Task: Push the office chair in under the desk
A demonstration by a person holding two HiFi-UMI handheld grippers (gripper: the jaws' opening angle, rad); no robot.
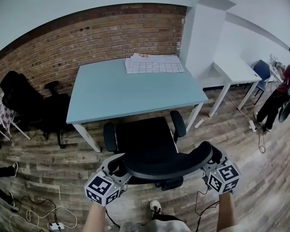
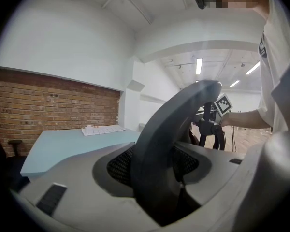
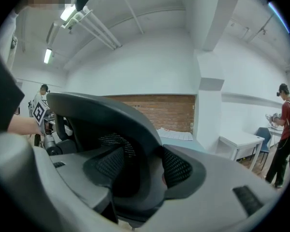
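While each gripper clamps one end of it, the curved dark plastic backrest rim [image 1: 166,167] of the black office chair [image 1: 146,138] spans the space between them; the left gripper [image 1: 117,167] has its jaws closed on the rim's left end, which fills the gap between the netted pads; the right gripper [image 1: 210,159] grips the right end likewise; beyond the jaws the seat faces the pale blue flat-topped desk [image 1: 121,93], its front just at the desk's near edge and most of it not yet under; the chair looks fairly heavy, yet should roll readily over the wooden plank floor [image 1: 241,144]; the rim seems stiff and smooth, and the chair may swivel, so holding both ends wide apart and pushing evenly seems soundest.
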